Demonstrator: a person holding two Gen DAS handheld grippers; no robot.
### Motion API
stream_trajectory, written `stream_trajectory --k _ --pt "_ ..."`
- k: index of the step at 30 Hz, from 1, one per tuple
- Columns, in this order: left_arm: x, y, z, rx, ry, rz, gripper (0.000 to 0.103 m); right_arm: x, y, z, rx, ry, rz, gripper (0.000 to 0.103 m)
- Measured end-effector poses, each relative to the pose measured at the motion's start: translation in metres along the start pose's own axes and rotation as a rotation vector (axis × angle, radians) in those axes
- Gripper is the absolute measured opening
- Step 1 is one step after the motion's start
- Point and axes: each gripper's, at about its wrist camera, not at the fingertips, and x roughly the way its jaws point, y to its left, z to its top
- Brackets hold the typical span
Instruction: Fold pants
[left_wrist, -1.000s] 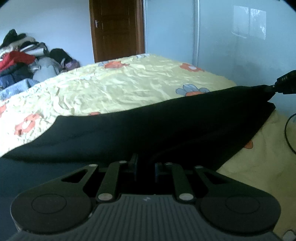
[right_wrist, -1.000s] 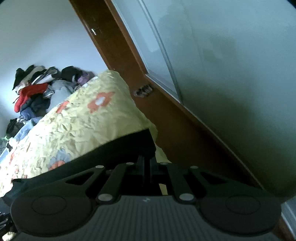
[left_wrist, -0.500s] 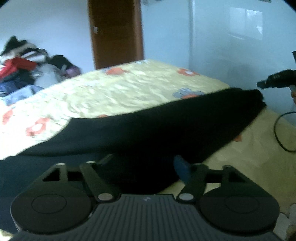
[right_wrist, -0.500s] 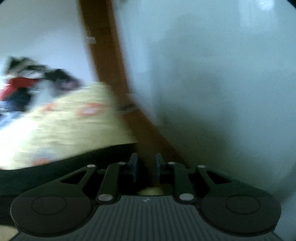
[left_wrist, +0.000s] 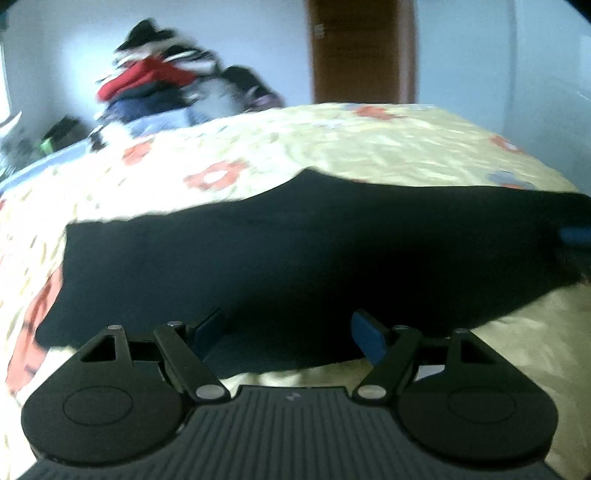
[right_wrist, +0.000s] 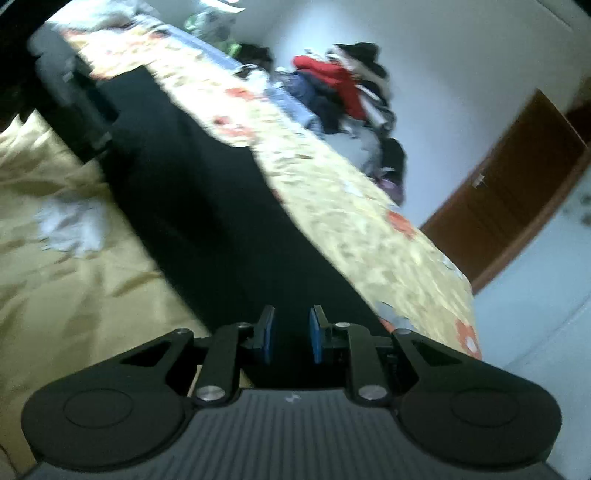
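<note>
Pants (left_wrist: 295, 258) lie spread dark across the yellow flowered bed (left_wrist: 369, 155) — a long black band running side to side in my left view, lengthwise away in my right. My left jaws (left_wrist: 288, 332) stand wide apart over the near edge of the cloth, nothing pinched between the blue pads (left_wrist: 367, 338). My right jaws (right_wrist: 289, 334) are parted by a narrow gap, hanging over the end of the pants, and the pads there press on nothing that I can see. Behind the bed a heap of clothes (left_wrist: 162, 85) sits against the wall, red on top, and a brown door (left_wrist: 362, 51) beside it — all blurred.
</note>
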Motion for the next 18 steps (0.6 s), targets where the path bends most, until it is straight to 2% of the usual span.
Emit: stream_trajectory --k 1,3,5,6,7,8,9,10,11,13,14,16,18 --pt "-0.001 0.007 -0.001 -0.024 0.010 0.003 0.079 -0.005 0.002 0.005 0.015 0.012 0.068 0.020" --pt "-0.004 0.018 -0.003 -0.050 0.020 -0.002 0.079 -0.018 -0.008 0.015 0.123 0.011 0.271 0.020" --pt "-0.012 0.024 -0.004 -0.045 0.005 -0.029 0.079 -0.031 -0.030 0.017 0.326 0.013 0.611 0.020" --pt "-0.015 0.023 -0.004 -0.028 -0.005 -0.047 0.079 -0.041 -0.039 0.019 0.391 -0.051 0.730 0.023" --pt "-0.018 0.020 -0.004 -0.006 -0.015 -0.059 0.079 -0.052 -0.046 0.020 0.431 -0.113 0.771 0.028" --pt "-0.020 0.016 -0.004 0.019 -0.026 -0.071 0.079 -0.059 -0.051 0.020 0.451 -0.143 0.758 0.044" --pt "-0.021 0.011 -0.004 0.046 -0.035 -0.091 0.079 -0.065 -0.051 0.022 0.439 -0.162 0.669 0.067" --pt "-0.021 0.004 -0.002 0.079 -0.038 -0.121 0.079 -0.070 -0.046 0.023 0.395 -0.172 0.535 0.076" --pt "-0.022 -0.004 -0.003 0.104 -0.036 -0.142 0.079 -0.068 -0.036 0.023 0.306 -0.164 0.336 0.082" --pt "-0.021 -0.023 0.000 0.165 -0.043 -0.188 0.079 -0.046 -0.012 0.021 0.094 -0.060 0.030 0.082" --pt "-0.021 -0.032 0.000 0.193 -0.055 -0.212 0.079 -0.036 -0.006 0.016 0.033 -0.031 -0.030 0.082" --pt "-0.019 -0.052 0.004 0.256 -0.077 -0.247 0.079 -0.024 -0.004 0.002 0.027 0.022 -0.060 0.082" --pt "-0.017 -0.073 0.006 0.334 -0.125 -0.263 0.077 -0.023 -0.012 -0.008 0.109 0.054 -0.060 0.082"
